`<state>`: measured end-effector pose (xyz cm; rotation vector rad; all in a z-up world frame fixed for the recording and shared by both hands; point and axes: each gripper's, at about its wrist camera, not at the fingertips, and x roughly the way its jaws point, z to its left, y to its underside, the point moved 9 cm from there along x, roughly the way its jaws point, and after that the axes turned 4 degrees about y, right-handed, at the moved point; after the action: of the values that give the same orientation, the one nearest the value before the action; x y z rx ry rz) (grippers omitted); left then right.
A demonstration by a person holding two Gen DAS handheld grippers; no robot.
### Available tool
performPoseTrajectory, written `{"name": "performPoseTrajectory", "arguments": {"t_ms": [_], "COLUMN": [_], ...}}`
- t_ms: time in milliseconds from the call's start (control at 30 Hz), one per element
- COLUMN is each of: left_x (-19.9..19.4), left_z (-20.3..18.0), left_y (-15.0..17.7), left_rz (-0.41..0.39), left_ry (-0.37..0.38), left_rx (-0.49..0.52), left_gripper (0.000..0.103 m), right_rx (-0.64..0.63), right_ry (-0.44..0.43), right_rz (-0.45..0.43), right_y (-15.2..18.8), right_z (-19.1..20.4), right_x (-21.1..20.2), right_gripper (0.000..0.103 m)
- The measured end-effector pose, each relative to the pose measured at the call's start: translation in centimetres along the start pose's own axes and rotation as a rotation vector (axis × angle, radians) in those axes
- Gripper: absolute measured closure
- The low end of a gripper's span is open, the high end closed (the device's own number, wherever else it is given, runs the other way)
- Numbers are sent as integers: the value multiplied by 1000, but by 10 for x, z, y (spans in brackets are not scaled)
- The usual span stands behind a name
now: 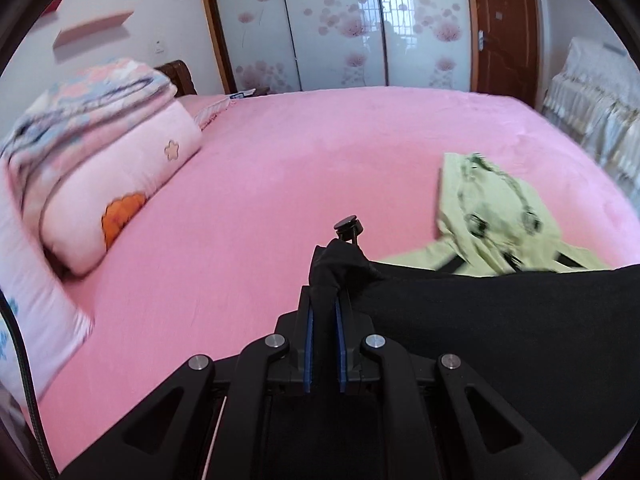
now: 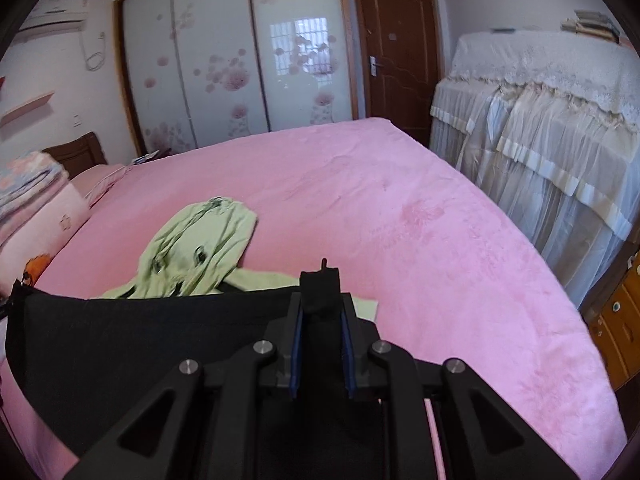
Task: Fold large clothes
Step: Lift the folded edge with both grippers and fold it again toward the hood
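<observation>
A large black garment [image 1: 500, 320] hangs stretched between my two grippers above the pink bed [image 1: 300, 160]. My left gripper [image 1: 324, 292] is shut on one bunched corner of it, where a small round black fitting [image 1: 347, 225] sticks up. In the right wrist view, my right gripper [image 2: 320, 300] is shut on the other corner, and the black garment [image 2: 140, 332] spans away to the left. A crumpled light green garment [image 1: 488, 208] lies on the bed just beyond the black cloth, and it also shows in the right wrist view [image 2: 200, 248].
Folded quilts and pillows [image 1: 100, 168] are stacked at the bed's left end. A wardrobe with flowered sliding doors [image 2: 224, 60] and a brown door [image 2: 396, 52] stand beyond the bed. Lace-covered furniture [image 2: 540, 140] and a wooden cabinet [image 2: 616, 320] flank the right side.
</observation>
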<state>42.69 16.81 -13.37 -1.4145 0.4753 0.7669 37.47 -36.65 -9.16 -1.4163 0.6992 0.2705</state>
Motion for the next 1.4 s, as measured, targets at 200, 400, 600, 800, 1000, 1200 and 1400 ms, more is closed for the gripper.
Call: {"name": "performPoseTrajectory", "arguments": {"t_ms": [200,400,600,800,1000,1200,1400], "left_x": [92,168,204,187,96,30,63], "left_z": [-22,-25,-36,-23,-30,-89,-81], "left_y": [-24,-7,16,17,28,79,143], "left_rz": [46,125,140,154,116,109,177], "left_ry": [-55,-98,-155,-145,-10,152,7], "left_rx": [-28,-73,-30,-70,-164,-210,-136], "left_gripper": [96,95,85,73,46,35,31], "right_rx": [28,21,-57,-41,-23,-111,-210], "right_ry": [67,126,225,211,73,-165,-97], "right_rz": [97,158,236,234,156,168,253], "right_y": [-4,7,43,35,30,92,155], "right_z": [7,19,23,18,38,154,163], "right_x": [97,160,196,168,81,9,30], "right_gripper": [87,87,82,72,71,71,71]}}
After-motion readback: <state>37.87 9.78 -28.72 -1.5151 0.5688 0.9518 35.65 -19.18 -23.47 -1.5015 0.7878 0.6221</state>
